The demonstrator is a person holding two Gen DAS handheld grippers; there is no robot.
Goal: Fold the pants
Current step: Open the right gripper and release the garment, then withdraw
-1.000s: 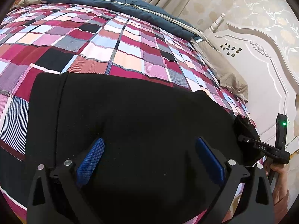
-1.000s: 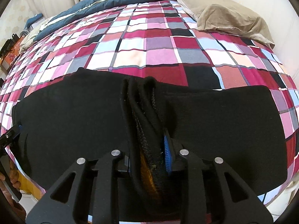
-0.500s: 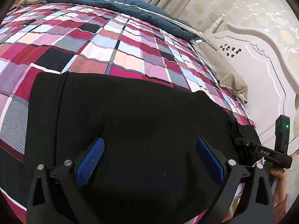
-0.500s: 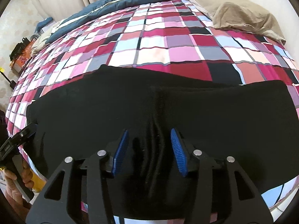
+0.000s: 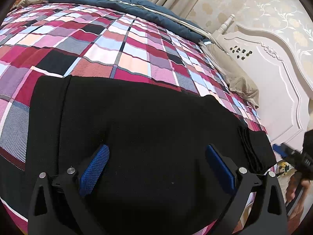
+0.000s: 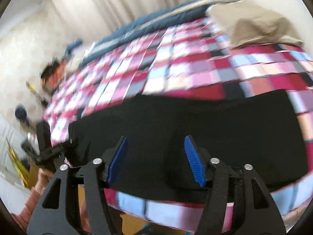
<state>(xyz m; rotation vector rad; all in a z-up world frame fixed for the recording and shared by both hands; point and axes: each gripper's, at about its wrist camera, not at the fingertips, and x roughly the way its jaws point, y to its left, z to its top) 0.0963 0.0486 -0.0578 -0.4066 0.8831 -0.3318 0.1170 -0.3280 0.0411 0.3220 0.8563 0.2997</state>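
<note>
In your left wrist view, the black pants [image 5: 148, 133] lie flat across the near edge of the bed, on the checked bedspread [image 5: 121, 45]. Your left gripper [image 5: 156, 166] hangs over them with its blue fingers [image 5: 93, 168] wide apart and nothing pinched between them; whether the tips touch the cloth you cannot tell, black on black. The pants run out of frame at the bottom. At their right end a stack of folded layers [image 5: 252, 148] shows. Beyond it your right gripper [image 5: 289, 154] is cut off by the frame edge and blurred, so its fingers cannot be read here. A tan pillow [image 5: 234, 76] lies by the white headboard [image 5: 273, 74].

In your right wrist view everything is smeared by motion. Your right gripper [image 6: 155, 160] has its fingers [image 6: 192, 161] opening, with no cloth between them; the pants [image 6: 195, 121] lie beneath. At the left edge your left gripper [image 6: 49, 148] shows only in part.
</note>
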